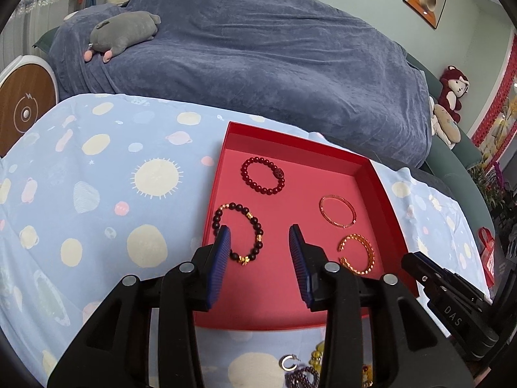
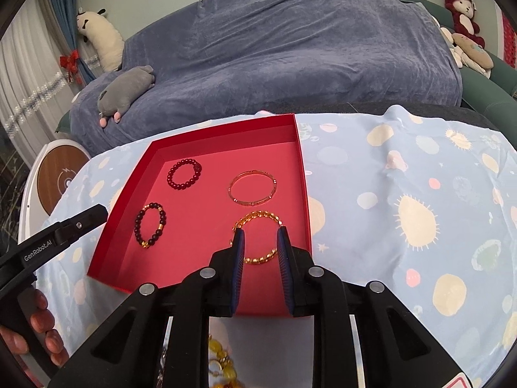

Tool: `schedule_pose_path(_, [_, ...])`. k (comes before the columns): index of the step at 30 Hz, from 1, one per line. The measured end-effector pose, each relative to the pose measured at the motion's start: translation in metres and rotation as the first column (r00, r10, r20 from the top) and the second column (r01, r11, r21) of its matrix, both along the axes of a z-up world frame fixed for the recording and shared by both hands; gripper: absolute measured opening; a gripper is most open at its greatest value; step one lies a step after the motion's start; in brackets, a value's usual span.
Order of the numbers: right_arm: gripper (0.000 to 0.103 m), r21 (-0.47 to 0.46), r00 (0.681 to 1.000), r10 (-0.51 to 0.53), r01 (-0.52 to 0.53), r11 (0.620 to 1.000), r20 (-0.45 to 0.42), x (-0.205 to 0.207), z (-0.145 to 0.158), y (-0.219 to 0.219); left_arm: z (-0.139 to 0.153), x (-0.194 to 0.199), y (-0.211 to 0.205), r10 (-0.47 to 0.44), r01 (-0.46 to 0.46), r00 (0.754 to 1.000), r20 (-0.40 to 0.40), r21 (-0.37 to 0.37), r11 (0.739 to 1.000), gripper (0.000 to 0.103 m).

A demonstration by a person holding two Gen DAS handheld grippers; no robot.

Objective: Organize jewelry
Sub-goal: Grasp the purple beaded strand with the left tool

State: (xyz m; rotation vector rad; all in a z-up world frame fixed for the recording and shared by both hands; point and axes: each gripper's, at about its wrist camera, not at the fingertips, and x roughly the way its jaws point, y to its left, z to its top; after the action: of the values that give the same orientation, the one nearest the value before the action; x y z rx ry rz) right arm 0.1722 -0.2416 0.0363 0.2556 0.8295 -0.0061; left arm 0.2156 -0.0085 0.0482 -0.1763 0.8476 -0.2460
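A shallow red tray (image 1: 381, 187) (image 2: 200, 258) lies on the spotted blue cloth and holds four bracelets. They are a red bead bracelet (image 1: 262, 175) (image 2: 184, 173), a dark bead bracelet with gold beads (image 1: 237, 232) (image 2: 151, 224), a thin gold bangle (image 1: 337, 210) (image 2: 252, 188) and a gold chain bangle (image 1: 357, 253) (image 2: 258, 216). My left gripper (image 1: 260, 239) (image 2: 93, 215) hovers open over the dark bead bracelet, pads empty. My right gripper (image 2: 261, 239) (image 1: 415, 263) stands slightly open above the gold chain bangle, gripping nothing.
Loose jewelry (image 1: 303, 368) lies on the cloth in front of the tray, with yellow beads (image 2: 219, 355) among it. A hand (image 2: 42, 323) holds the left gripper. Behind the table stands a blue-covered sofa (image 1: 258, 48) with a grey plush toy (image 1: 126, 30).
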Motion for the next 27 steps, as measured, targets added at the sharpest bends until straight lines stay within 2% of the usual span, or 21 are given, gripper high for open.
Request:
schedule_pose_path(7, [0.021, 0.007, 1.0, 0.003, -0.003, 1.0, 0.014, -0.032, 0.009, -0.001, 0.006, -0.033, 0.001, -0.011, 0.011, 1.0, 0.013, 0.009, 1.0, 0.036])
schedule_pose_path(13, [0.021, -0.002, 1.0, 0.028, -0.028, 1.0, 0.003, -0.071, 0.009, 0.003, 0.001, -0.07, 0.001, -0.042, 0.042, 0.999, -0.016, 0.02, 0.999, 0.036])
schedule_pose_path(22, [0.021, 0.025, 0.996, 0.043, -0.041, 0.999, -0.075, -0.128, -0.013, 0.008, -0.035, -0.126, -0.01, -0.07, 0.072, 0.989, -0.128, 0.015, 0.997, 0.037])
schedule_pose_path(27, [0.021, 0.051, 0.993, 0.032, -0.026, 0.998, -0.115, -0.148, -0.025, 0.009, -0.049, -0.14, -0.02, -0.078, 0.079, 0.984, -0.163, 0.001, 0.997, 0.04])
